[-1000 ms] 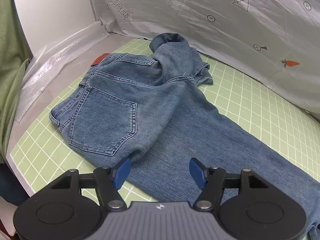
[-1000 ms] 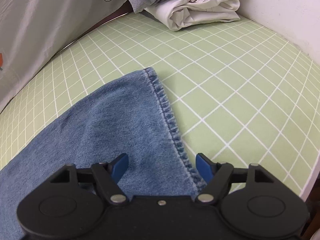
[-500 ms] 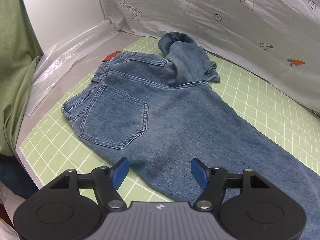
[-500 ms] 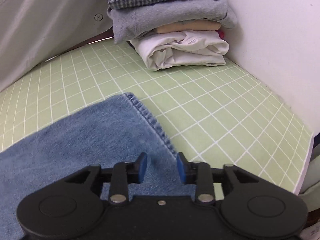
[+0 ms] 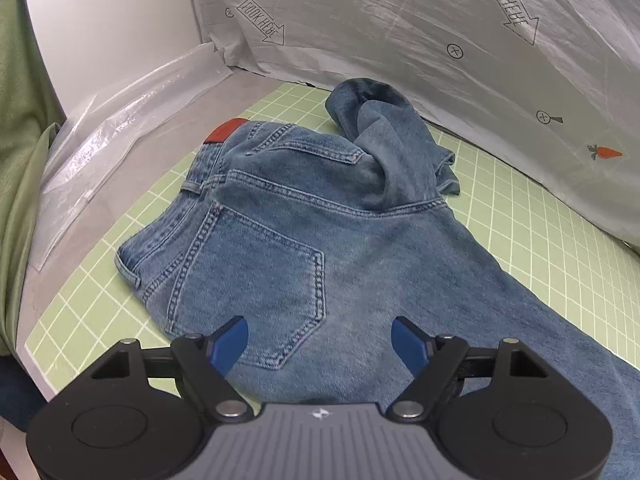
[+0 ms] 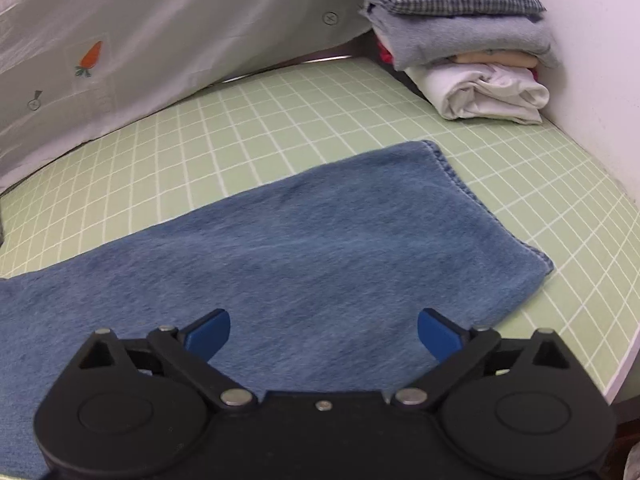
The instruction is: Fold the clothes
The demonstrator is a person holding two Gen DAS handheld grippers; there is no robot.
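The jeans (image 5: pixel 304 240) lay flat on the green grid mat (image 5: pixel 520 216), with the back side up, so that the rear pocket (image 5: pixel 248 276) and the red patch (image 5: pixel 226 130) at the waistband were visible. One leg was folded back and bunched up at the far side near the waist, close to the grey plastic sheet (image 5: pixel 440 40) with the carrot prints. The other leg (image 6: pixel 304 248) stretched out across the mat, and its hem (image 6: pixel 492 208) lay flat, well apart from the stack of folded clothes (image 6: pixel 460 32) in the far corner. The left gripper (image 5: pixel 320 336) hung over the seat of the jeans; its jaws had just been opening and stood wide, holding nothing. The right gripper (image 6: pixel 324 330) hung over the stretched leg; its jaws had also just been opening, now very wide, with only the cloth below them and nothing pinched. A green cloth (image 5: pixel 16 120) hung at the left edge.
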